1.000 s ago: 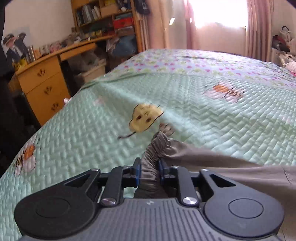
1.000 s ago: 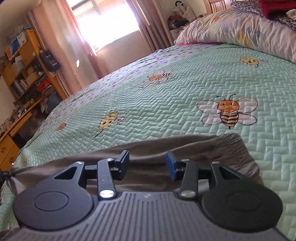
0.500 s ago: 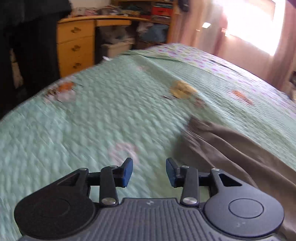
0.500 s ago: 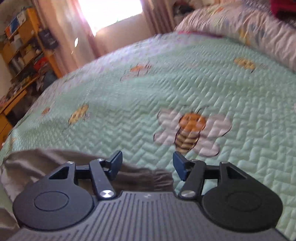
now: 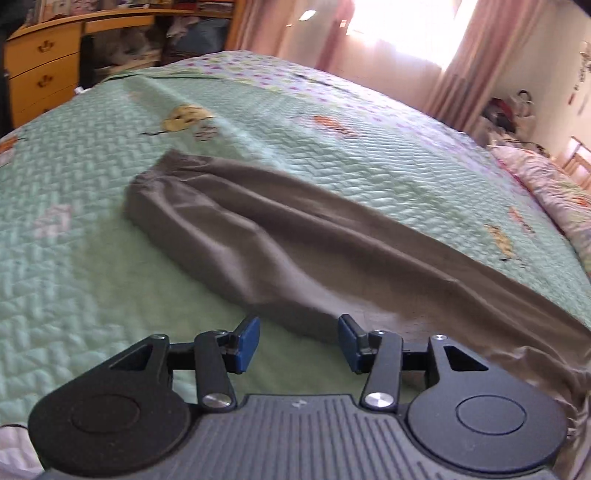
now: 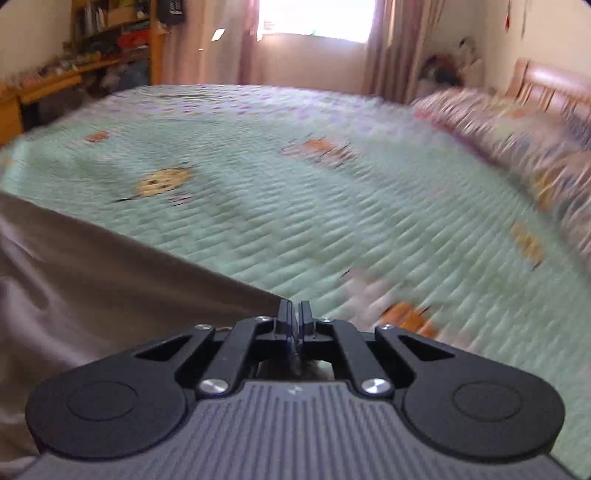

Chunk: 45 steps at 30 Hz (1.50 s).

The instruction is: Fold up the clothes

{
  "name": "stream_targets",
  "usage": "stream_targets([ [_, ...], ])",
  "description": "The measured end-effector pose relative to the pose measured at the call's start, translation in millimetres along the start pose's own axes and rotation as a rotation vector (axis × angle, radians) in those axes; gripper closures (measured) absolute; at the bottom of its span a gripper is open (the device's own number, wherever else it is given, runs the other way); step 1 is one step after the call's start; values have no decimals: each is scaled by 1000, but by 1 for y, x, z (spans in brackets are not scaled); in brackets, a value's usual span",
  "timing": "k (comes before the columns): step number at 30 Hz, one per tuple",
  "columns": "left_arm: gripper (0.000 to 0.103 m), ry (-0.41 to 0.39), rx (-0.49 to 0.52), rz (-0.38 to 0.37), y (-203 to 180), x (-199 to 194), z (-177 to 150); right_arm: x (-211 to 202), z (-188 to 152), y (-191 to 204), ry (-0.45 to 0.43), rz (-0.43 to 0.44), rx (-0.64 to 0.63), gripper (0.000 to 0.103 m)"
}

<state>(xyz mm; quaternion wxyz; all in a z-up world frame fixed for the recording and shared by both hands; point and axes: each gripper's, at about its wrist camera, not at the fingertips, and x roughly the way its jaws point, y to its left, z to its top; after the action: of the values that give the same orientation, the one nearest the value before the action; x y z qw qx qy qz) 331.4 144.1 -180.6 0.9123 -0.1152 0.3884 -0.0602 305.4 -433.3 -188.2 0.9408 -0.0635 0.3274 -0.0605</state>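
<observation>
right claw (image 6: 295, 314) pinches brown trousers (image 6: 110, 266) on green quilt (image 6: 332, 206).

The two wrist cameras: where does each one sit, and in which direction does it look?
Left wrist: sits behind the left gripper, jaws open, looking down across the brown trousers on the green quilt, toward the window.
Right wrist: sits behind the right gripper, jaws shut at the trousers' edge, facing the window, pillow at right.
Shared: trousers, quilt, window. No hand shows.

Bedspread (image 6: 332, 206) and pillows (image 6: 517, 136) motion-blurred in right view; brown garment (image 5: 295, 236) cut off at right edge
</observation>
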Motion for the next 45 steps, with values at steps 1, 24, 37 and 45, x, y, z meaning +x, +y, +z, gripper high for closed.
stream_targets([
  [1,51,-2,15,-3,-5,0,-1,7,4,-1,1,-42,-16,101],
  [24,35,103,66,-232,-93,-99,-96,-120,-143,-12,124,212,631,76],
  [37,27,196,101,-214,-100,-110,-129,-156,-181,-97,231,168,708,100],
  [45,27,249,130,-177,-99,-94,-152,-203,-146,-10,-3,414,474,95],
])
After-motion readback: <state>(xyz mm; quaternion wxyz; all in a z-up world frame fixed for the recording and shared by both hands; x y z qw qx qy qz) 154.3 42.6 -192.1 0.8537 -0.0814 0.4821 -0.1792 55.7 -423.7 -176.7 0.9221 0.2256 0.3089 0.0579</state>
